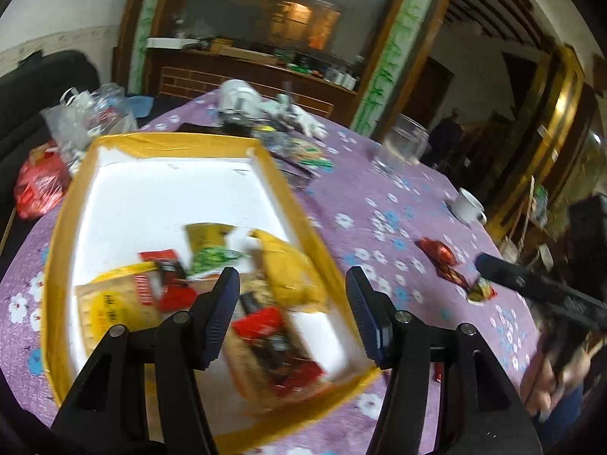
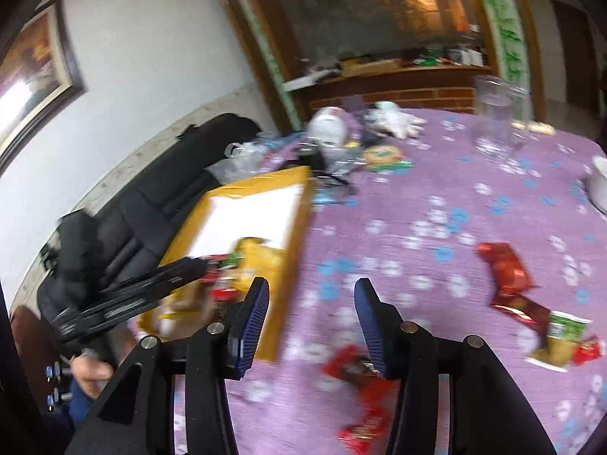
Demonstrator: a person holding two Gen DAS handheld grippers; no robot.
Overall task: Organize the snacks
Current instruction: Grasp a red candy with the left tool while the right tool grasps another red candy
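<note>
Several blurred snack packets (image 1: 265,326) overlap unreadably inside the box (image 1: 182,140).

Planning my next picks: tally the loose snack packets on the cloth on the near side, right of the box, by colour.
Red packets: 3 (nearest blurred heap counted once)
Dark red packet: 1
Green-and-yellow packet: 1
Total: 5

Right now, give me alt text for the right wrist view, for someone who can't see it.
The open right gripper hovers over red snack packets on a purple floral tablecloth. To its left, the left gripper reaches into a yellow-edged white box holding snacks; more wrapped snacks lie right.
</note>
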